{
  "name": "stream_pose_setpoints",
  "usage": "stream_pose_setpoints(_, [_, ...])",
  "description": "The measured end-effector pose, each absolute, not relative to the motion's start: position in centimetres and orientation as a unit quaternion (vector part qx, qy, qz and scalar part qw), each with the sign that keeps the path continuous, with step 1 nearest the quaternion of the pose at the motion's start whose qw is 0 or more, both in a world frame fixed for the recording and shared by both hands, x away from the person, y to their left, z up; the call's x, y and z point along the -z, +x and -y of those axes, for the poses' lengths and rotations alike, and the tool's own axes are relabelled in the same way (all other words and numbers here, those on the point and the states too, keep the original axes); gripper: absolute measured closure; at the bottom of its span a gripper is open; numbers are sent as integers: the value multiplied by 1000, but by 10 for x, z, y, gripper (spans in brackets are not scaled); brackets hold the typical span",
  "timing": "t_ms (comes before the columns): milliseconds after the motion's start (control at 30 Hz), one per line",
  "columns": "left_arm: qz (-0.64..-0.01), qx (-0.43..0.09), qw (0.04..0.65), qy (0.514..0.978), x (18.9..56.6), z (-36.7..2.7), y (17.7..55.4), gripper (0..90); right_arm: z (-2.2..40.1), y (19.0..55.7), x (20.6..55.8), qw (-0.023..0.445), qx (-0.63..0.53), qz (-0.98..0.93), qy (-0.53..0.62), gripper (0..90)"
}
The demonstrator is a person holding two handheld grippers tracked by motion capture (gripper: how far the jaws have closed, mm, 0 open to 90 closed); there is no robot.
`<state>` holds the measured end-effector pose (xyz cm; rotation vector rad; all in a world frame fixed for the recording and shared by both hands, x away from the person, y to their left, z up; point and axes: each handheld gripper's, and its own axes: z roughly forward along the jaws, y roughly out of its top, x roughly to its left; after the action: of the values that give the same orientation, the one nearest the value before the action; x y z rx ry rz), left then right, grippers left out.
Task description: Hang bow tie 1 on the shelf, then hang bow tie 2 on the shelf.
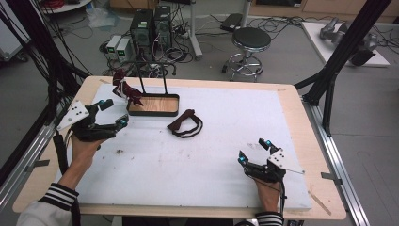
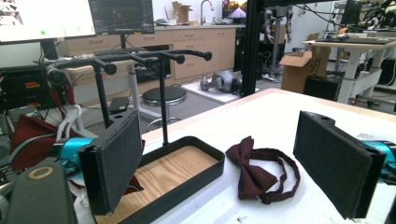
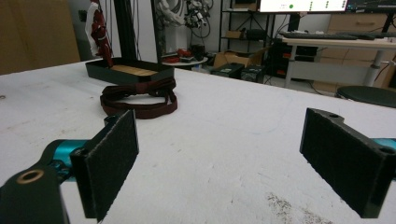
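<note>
My left gripper point(image 1: 115, 113) hangs at the far left of the table point(image 1: 291, 103), jaws wide and empty, just left of the stand point(image 1: 153, 104), a black tray with a wood floor and two upright posts carrying pegs. One dark red tie point(image 1: 126, 90) is draped at the stand's left end; a second bow tie point(image 1: 186, 125) lies flat on the white mat just right of the tray, strap looped beside it. My right gripper point(image 1: 254, 151) sits near right, well apart from both, jaws wide with nothing between them. I judge the step in hand is picking up the loose bow tie to hang it. I would come in low with the left, pinch the knot rather than the slack strap, and lift clear of the tray wall before swinging toward a peg. I can read no brand or writing; the far screens are too blurred.
</note>
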<state>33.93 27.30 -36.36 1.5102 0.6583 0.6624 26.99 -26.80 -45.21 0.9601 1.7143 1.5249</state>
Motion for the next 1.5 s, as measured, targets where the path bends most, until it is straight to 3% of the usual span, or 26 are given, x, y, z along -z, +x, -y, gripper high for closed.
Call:
stream_pose_setpoints(1033, [-288, -295, 631, 657, 367, -271, 336, 160, 268, 270, 452, 323, -581, -653, 365, 109])
stream_pose_setpoints(1500, [-287, -287, 609, 682, 362, -257, 342, 160, 268, 270, 452, 322, -581, -653, 365, 109])
